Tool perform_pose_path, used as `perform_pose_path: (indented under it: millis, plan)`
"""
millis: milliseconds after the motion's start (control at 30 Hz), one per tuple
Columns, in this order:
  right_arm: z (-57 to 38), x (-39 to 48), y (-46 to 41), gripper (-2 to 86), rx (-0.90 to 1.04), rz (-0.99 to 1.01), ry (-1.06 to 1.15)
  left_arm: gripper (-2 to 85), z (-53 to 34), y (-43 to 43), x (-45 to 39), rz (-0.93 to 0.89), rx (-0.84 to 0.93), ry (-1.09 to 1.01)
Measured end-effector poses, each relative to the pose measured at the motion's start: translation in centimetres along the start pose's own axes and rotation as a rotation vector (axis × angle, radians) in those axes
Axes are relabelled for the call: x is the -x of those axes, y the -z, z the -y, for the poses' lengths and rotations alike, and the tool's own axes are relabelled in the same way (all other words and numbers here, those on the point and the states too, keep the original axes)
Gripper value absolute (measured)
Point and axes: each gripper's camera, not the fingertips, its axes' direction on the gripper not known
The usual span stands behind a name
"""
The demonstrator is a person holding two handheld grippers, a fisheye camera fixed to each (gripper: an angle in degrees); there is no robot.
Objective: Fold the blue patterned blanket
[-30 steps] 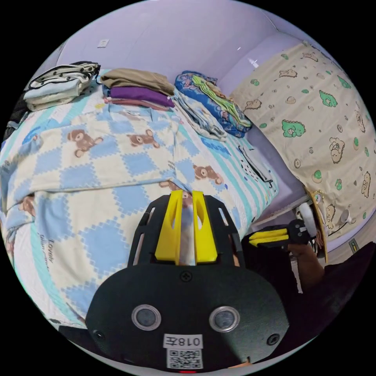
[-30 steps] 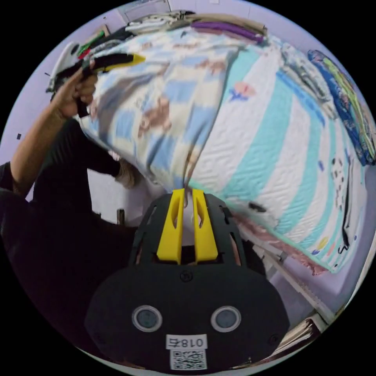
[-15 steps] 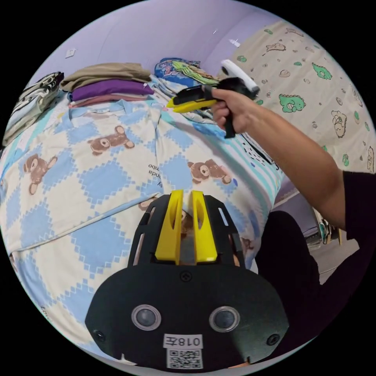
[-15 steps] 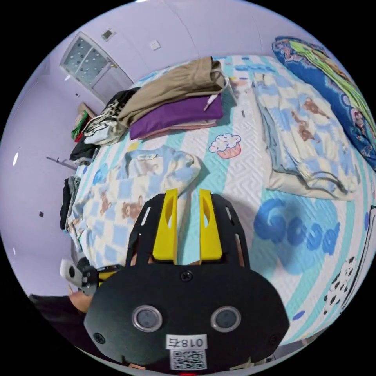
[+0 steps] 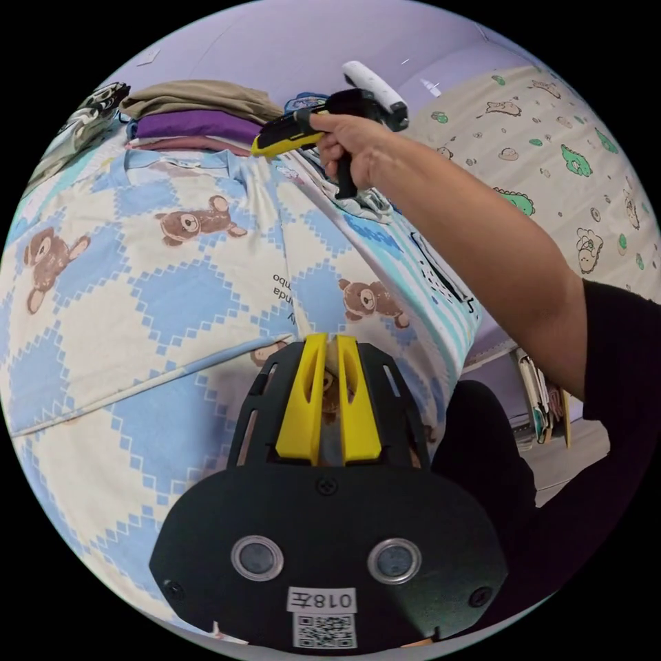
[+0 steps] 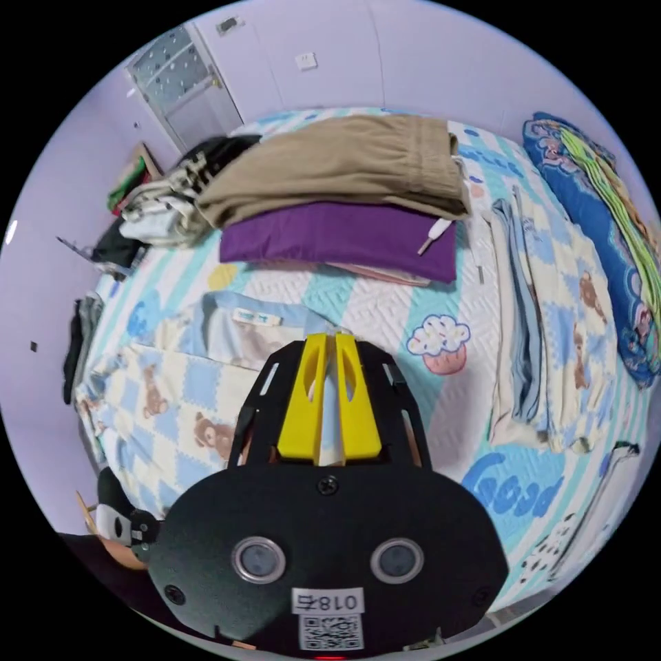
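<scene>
Purple walls (image 6: 385, 62) stand around a bed (image 6: 385, 310) with a striped cover in white and light green. On the bed lies the blue patterned blanket (image 5: 138, 275), soft blue and cream squares with brown bears on it. It is spread over the near part of the bed and one layer is lying over another.

The left gripper (image 5: 329, 358) has its yellow jaws close together, and a bit of the blanket's near edge is pinched between them. The right gripper (image 6: 329, 358) also has its jaws almost touching, with a thin strip of pale cloth from the blanket caught between them, near the blanket's far edge. In the left gripper view, the right gripper (image 5: 265, 146) is up at the far side of the blanket, held in a hand (image 5: 354, 148) on a long bare arm with a dark sleeve.

Behind the blanket sits a pile of folded clothes (image 6: 344, 200), tan on top, purple under it, and something pink at the bottom. Just beside that pile there is a cupcake picture (image 6: 437, 341) on the bed cover. Another folded bear cloth (image 6: 551, 323) lies to one side, and past it is a dark blue bundle (image 6: 592, 227) with green stripes. A curtain (image 5: 551, 172) with little green animals hangs near the bed.
</scene>
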Motion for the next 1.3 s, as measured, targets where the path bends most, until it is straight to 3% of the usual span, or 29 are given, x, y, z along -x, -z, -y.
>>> perform_pose_path:
  millis: [100, 300, 533, 700, 900, 1000, 1133, 1300]
  plan:
    - [0.0, 0.3, -1.3, 8.8, 0.063, 0.002, 0.007, 4.1, -1.5, -0.7, 0.7, -0.025, -0.002, 0.002]
    - [-4.4, -1.3, 4.7, 11.0, -0.187, 0.159, -0.074, 4.7, -6.6, 2.6, 1.4, -0.090, -0.181, 0.003]
    - [-9.8, 4.9, 8.1, 10.2, -0.285, 0.337, 0.073, 5.1, -17.3, 13.5, 5.7, 0.248, -0.496, 0.198]
    - [-12.9, 20.1, 7.1, 10.5, -0.265, 0.449, 0.414, 5.1, -28.0, 20.7, 9.7, 0.513, -0.784, 0.450]
    - [-17.1, 37.7, 3.8, 11.8, -0.313, 0.251, 0.733, 4.7, -39.6, 21.9, 14.5, 0.483, -1.059, 0.710]
    - [-17.8, 42.3, 1.1, 13.6, -0.279, 0.142, 0.741, 4.6, -41.7, 21.6, 15.9, 0.450, -1.103, 0.718]
    - [-17.5, 44.2, -1.1, 14.0, -0.180, 0.162, 0.695, 4.5, -43.8, 21.1, 17.6, 0.419, -1.127, 0.719]
    - [-17.0, 44.3, -2.1, 5.1, -0.221, 0.083, 0.605, 4.6, -45.9, 20.3, 19.2, 0.382, -1.172, 0.752]
